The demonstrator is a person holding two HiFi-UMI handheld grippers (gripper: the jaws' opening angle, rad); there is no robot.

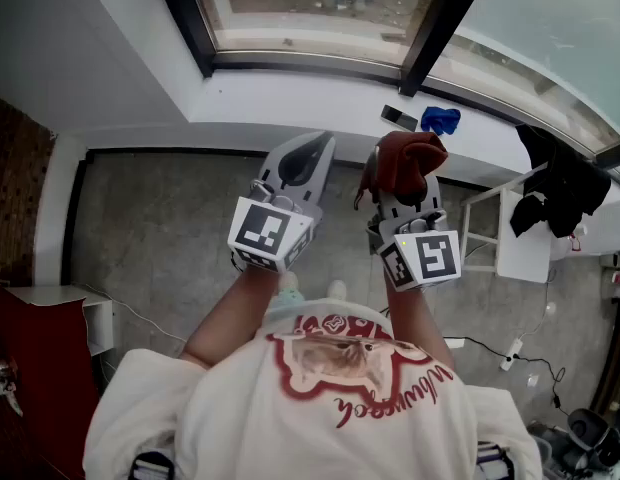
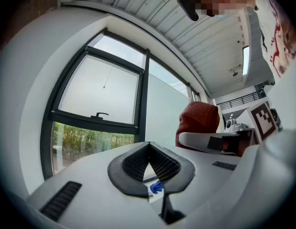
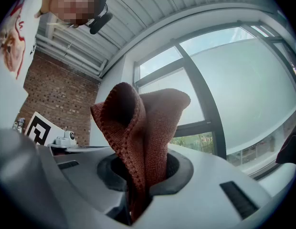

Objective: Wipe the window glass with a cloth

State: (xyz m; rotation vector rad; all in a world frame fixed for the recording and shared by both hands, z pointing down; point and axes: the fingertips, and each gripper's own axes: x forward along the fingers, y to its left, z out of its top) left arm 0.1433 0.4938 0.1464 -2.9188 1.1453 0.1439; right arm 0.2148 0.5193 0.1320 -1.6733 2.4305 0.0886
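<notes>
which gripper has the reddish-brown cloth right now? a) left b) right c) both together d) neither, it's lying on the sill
B: in the right gripper view the cloth stands up out of the right gripper, pinched between its jaws, while the left gripper has its jaw tips together with nothing between them.

No legible words or numbers anywhere. Red cursive print [image 1: 390, 396] across the white shirt [image 1: 290, 418], upside down and too blurred to read. Black-and-white square markers on the left cube [image 1: 262, 230] and right cube [image 1: 435, 256]: patterns only, no letters.
</notes>
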